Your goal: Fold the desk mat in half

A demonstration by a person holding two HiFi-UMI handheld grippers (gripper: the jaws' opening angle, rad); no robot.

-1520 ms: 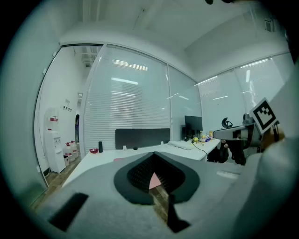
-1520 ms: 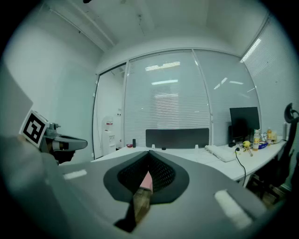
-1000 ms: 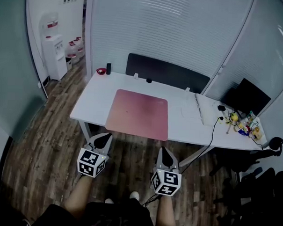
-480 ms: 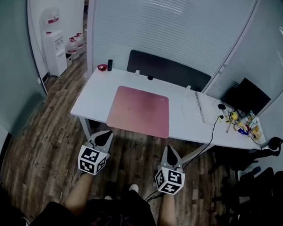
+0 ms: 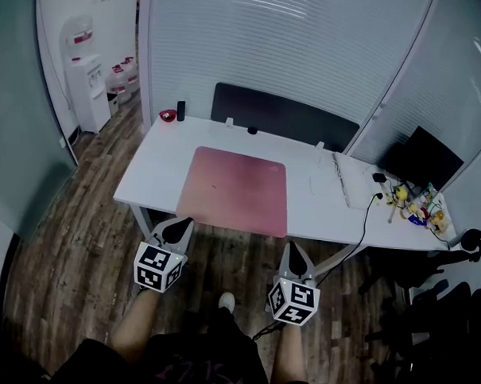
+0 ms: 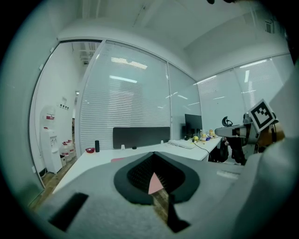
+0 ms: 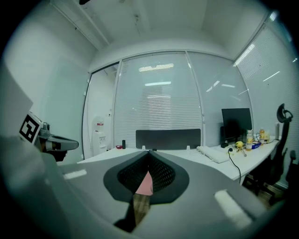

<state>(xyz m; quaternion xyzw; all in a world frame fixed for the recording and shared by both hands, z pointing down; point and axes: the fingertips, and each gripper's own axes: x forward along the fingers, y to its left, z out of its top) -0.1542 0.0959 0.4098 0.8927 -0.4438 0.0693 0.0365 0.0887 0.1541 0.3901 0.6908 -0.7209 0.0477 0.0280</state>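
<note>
A pink desk mat (image 5: 235,190) lies flat and unfolded on the white desk (image 5: 154,163), its near edge along the desk's front edge. My left gripper (image 5: 181,225) hovers over the floor just short of the desk, below the mat's near left corner, jaws shut and empty. My right gripper (image 5: 290,251) hangs likewise below the mat's near right corner, shut and empty. In the left gripper view a sliver of the mat (image 6: 154,183) shows past the closed jaws; the right gripper view shows the mat (image 7: 145,184) the same way.
A keyboard (image 5: 346,184), a monitor (image 5: 422,162) and several small items (image 5: 417,209) sit at the desk's right end, with a cable (image 5: 361,226) hanging off the front. A red dish (image 5: 167,116) and dark cylinder (image 5: 180,111) stand at the far left corner. A water dispenser (image 5: 79,86) is far left.
The view has shifted a little and the desk sits slightly nearer. Both grippers stay shut, the right one a bit lower in the frame.
</note>
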